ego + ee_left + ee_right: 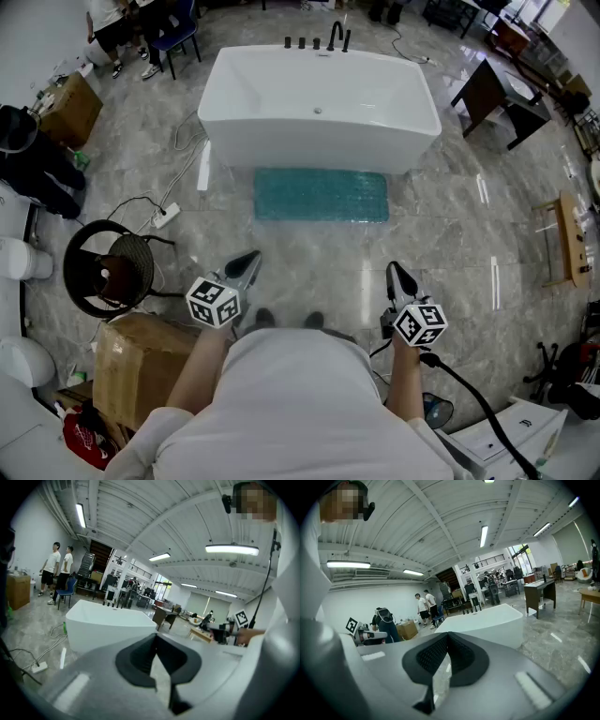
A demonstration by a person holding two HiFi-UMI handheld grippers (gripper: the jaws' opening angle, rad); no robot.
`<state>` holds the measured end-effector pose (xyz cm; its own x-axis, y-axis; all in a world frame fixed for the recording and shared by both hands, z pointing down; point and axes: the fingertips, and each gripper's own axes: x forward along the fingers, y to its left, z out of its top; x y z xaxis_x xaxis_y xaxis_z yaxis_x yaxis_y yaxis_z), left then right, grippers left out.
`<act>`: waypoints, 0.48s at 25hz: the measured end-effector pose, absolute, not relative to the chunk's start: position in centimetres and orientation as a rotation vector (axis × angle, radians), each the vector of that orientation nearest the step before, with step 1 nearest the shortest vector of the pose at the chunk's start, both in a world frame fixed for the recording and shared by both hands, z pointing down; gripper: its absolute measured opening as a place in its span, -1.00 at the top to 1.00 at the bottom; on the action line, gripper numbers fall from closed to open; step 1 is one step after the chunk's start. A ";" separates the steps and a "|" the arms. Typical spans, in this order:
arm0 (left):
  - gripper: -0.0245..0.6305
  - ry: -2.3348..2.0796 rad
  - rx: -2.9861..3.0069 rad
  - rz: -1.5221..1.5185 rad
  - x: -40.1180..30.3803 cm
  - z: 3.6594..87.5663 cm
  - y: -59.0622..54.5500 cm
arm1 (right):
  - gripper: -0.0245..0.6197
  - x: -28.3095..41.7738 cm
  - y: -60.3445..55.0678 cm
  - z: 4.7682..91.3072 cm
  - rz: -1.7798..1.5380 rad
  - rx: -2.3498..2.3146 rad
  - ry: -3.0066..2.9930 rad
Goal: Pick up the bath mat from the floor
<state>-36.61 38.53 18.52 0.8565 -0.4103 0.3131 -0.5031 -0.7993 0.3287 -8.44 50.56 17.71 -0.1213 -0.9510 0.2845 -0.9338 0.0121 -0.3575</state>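
The bath mat (321, 195) lies flat on the floor (319, 258) just in front of the bathtub (319, 103), well ahead of you. If you reach it with the jaws closed, you will likely skid it over the glossy tiles instead of catching an edge. Your left gripper (247, 264) and right gripper (397, 274) both have their jaws pressed together, empty and touching nothing.

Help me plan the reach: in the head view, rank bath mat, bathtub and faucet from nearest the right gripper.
1. Bath mat, floor ahead of right gripper.
2. Bathtub, behind the mat.
3. Faucet, tub's far rim.
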 end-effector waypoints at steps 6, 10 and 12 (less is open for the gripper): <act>0.92 -0.693 2.622 0.312 -35.5 18.4 38.8 | 0.90 -7.1 50.6 17.6 -0.727 -2.052 2.225; 0.92 -0.705 2.617 0.310 -34.8 18.6 39.1 | 0.90 -6.4 50.6 17.6 -0.723 -2.038 2.248; 0.92 -0.711 2.612 0.313 -34.4 18.8 39.4 | 0.90 -6.1 50.6 17.8 -0.725 -2.030 2.259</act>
<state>-34.39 39.35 18.84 0.8445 -0.4321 0.3165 -0.5252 -0.7841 0.3307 -6.06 50.61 17.80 -0.1544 -0.9452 0.2878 -0.9361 0.0468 -0.3485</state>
